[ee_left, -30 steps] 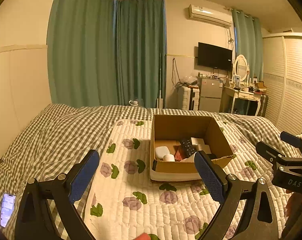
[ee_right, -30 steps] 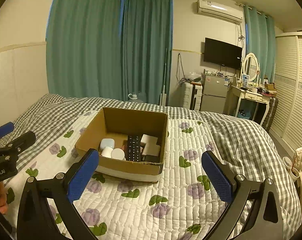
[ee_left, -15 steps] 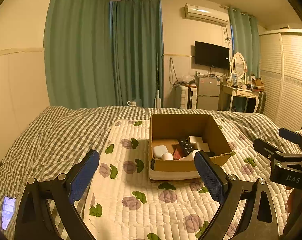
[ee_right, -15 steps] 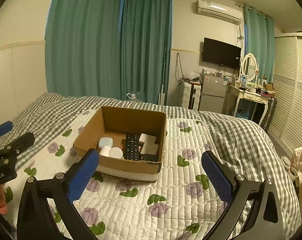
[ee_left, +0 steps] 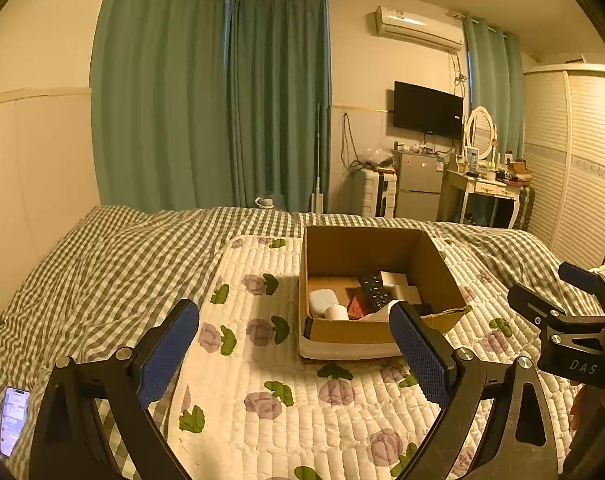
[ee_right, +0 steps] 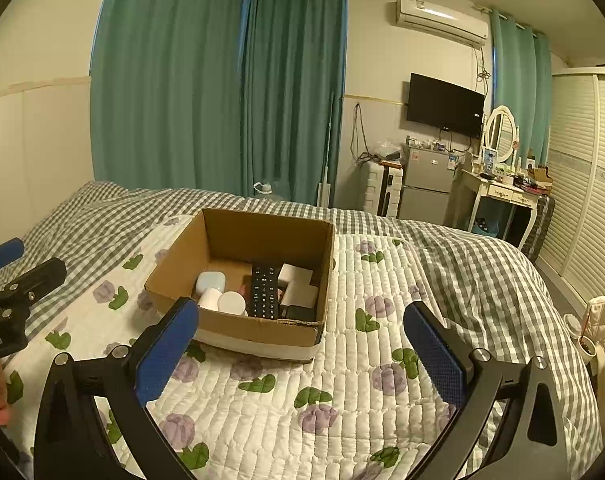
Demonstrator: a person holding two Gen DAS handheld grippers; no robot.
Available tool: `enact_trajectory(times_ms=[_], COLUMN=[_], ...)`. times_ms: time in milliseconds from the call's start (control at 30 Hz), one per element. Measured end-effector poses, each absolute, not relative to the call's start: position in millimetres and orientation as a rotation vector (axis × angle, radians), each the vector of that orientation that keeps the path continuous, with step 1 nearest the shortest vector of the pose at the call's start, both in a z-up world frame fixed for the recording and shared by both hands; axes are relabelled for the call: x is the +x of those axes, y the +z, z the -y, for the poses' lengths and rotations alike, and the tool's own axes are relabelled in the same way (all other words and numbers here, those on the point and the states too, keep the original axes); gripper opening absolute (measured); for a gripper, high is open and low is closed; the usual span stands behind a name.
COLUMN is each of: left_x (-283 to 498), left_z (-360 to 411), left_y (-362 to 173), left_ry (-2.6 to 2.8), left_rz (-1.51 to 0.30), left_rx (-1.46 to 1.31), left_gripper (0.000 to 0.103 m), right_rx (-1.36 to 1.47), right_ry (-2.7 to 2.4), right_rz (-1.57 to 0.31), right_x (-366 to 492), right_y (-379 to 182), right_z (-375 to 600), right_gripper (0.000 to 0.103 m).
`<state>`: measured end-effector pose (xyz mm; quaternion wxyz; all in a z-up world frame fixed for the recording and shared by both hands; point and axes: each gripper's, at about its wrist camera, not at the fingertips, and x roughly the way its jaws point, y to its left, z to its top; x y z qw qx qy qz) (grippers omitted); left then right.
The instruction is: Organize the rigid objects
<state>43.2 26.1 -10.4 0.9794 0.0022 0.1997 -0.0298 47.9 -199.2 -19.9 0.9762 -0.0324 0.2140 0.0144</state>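
The left gripper (ee_left: 294,354) is standing wide open, its blue-padded fingers (ee_left: 168,350) spread far apart and gripping nothing, touching nothing; it is hovering above the floral quilt (ee_left: 262,392) on the near side of the cardboard box (ee_left: 350,334). The right gripper (ee_right: 302,354) is likewise gaping fully, its blue pads (ee_right: 434,354) well apart, carrying nothing and hanging clear of the quilt. In the left wrist view the right gripper is showing at the right edge, near the box; in the right wrist view the left gripper is showing at the left edge, also spread. The box is sitting open-topped on the quilt, which is lying over a grey checked bedspread (ee_right: 482,276). Inside the box a black remote control (ee_right: 265,291) is lying lengthwise near the middle, a pale rounded case (ee_right: 210,281) is resting at the left, and two white round items (ee_right: 231,302) are sitting against the near wall, just beside the remote. White boxy items (ee_right: 298,282) are occupying the right side of the box, with a dark object (ee_right: 300,313) in the near right corner. A lit phone (ee_left: 13,420) is lying on the bedspread at the near left, well apart from the box.
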Motion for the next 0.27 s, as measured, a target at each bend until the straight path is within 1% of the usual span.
enact_trajectory(times_ms=[267], left_x=[42.7], left_z=[-25.5], left_y=[-11.7], left_ry=[-0.065], left_rz=[-0.411], left_rx=[0.003], left_gripper=[0.098], right_rx=[-0.071], right_ry=[0.026], right_rz=[-0.434], right_x=[49.0], right_y=[-21.0], right_z=[198.8], right_gripper=[0.103])
